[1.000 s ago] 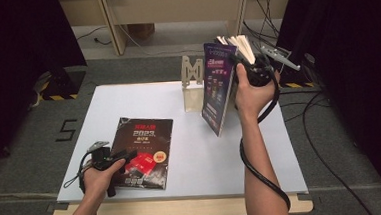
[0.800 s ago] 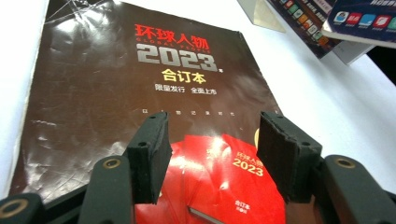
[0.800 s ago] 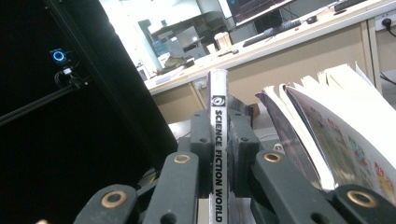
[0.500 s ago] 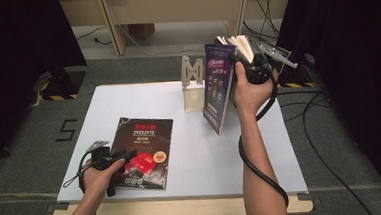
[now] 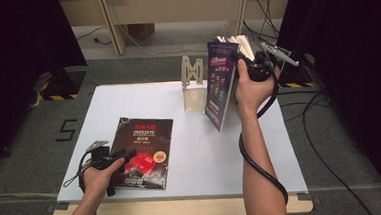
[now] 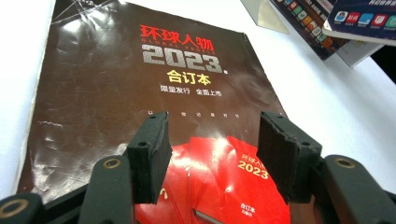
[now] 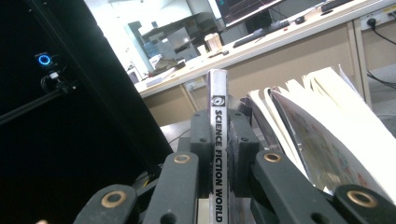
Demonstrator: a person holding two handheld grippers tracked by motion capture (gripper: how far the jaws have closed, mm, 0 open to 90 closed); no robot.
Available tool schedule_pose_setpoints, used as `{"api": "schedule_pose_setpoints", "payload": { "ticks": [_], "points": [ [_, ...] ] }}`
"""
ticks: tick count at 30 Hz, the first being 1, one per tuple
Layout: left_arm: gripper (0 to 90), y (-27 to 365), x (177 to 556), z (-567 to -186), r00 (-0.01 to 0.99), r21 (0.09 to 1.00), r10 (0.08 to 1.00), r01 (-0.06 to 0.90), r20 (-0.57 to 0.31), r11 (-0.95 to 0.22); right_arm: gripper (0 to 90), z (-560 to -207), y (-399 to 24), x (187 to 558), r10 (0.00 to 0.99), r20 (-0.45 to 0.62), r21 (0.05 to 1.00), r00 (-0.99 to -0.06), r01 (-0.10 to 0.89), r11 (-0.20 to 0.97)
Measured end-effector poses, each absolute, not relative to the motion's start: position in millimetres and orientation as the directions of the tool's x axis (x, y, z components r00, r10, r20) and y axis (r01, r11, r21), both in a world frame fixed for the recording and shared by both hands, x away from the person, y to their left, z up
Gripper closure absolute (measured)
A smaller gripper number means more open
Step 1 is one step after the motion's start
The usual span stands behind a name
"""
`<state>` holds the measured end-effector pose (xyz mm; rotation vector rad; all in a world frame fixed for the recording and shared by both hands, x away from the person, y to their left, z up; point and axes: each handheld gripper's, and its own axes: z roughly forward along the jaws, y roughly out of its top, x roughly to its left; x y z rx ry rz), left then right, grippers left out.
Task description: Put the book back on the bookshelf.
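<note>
Right hand-held gripper [image 5: 250, 68] is clamped on the spine of the purple magazine [image 5: 221, 83], holding it up above the far right of the worktop [image 5: 231, 150], just beside the wooden stand [image 5: 193, 85]. In the right gripper view the jaws pinch the spine [image 7: 218, 154] squarely while loose pages [image 7: 327, 135] fan out to one side.

Left hand-held gripper [image 5: 115, 157] is released, jaws apart over the dark 2023 magazine [image 6: 140, 93], which lies flat near the front left of the worktop.

Handling, as a judgement: both are thin, floppy and glossy, likely slippery. Keep your hold at the spine, the stiffest part. You'll need to lift an edge of the flat one first.
</note>
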<state>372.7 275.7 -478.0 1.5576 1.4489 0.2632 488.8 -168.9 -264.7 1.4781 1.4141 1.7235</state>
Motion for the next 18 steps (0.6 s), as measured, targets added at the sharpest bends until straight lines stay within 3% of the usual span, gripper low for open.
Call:
{"api": "schedule_pose_setpoints", "payload": {
  "ticks": [18],
  "points": [
    [43.4,276.8,372.7,-478.0,0.272,0.739,0.860,0.653,-0.431,0.164,83.3,-265.5,-169.2,497.8,0.839,0.448,0.888,-0.309,0.264,-0.377]
  ]
}}
